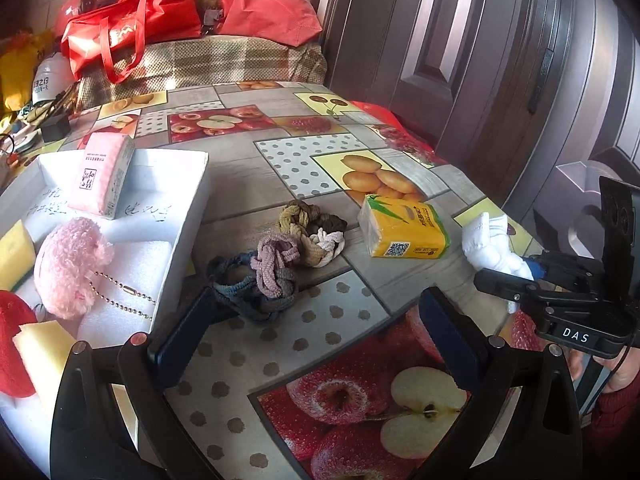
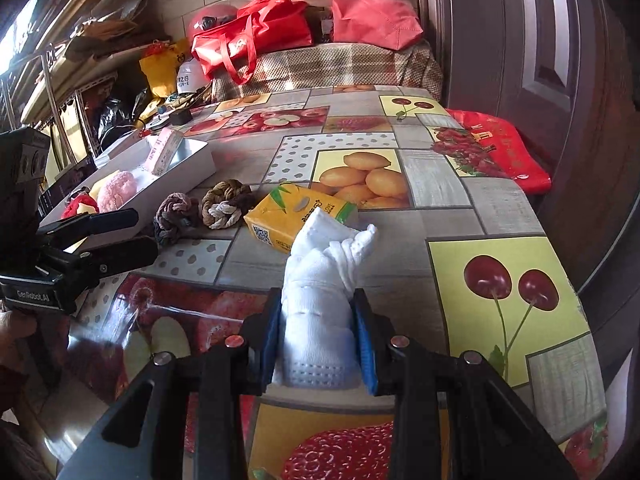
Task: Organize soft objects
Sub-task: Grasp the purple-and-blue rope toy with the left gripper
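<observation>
1. White rolled sock bundle (image 2: 320, 304): upright, pinched between blue pads, near edge.
2. Yellow tissue pack (image 2: 298, 216): flat, just beyond.
3. Braided hair ties (image 1: 276, 264): heaped left of pack.
4. Pink plush (image 1: 70, 266): inside white tray (image 1: 188, 216), far left.

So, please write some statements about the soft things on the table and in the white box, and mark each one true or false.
1. The right tool is shut on the white sock. True.
2. The yellow tissue pack lies inside the white box. False: it lies on the table, outside the box.
3. The pink plush toy is in the white box. True.
4. The left tool holds the braided hair ties. False: it is open and holds nothing; the ties lie on the table.
5. The pink tissue pack stands in the white box. True.
</observation>
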Action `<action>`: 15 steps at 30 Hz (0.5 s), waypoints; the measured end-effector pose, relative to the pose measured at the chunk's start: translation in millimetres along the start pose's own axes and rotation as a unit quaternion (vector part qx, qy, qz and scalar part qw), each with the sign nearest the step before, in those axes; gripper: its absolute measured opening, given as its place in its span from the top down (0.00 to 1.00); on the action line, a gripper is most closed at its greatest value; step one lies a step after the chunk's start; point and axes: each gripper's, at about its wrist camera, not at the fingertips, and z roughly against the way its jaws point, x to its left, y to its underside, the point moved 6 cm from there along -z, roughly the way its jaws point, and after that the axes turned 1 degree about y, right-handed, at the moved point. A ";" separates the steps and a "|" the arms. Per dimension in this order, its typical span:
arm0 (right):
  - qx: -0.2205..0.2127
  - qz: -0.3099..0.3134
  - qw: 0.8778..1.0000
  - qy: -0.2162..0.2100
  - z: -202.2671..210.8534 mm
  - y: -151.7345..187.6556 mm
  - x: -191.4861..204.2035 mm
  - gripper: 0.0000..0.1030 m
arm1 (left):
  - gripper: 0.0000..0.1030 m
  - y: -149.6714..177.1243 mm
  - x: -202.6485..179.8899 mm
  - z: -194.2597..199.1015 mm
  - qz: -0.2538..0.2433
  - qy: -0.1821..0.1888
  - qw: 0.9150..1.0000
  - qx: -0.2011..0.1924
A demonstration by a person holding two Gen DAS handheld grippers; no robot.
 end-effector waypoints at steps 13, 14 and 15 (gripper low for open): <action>0.001 -0.005 1.000 -0.003 -0.2 -0.4 -1.1 0.67 | 0.01 -17.0 -9.9 -38.0 -0.036 0.005 0.999 0.032; 0.001 -0.006 1.000 -0.003 0.0 -0.5 -1.4 0.67 | 0.01 -15.0 -9.7 -37.5 -0.033 0.007 0.999 0.036; 0.000 -0.006 1.000 -0.003 -0.2 -0.4 -1.6 0.67 | 0.01 -12.4 -11.4 -35.6 -0.034 0.006 0.999 0.036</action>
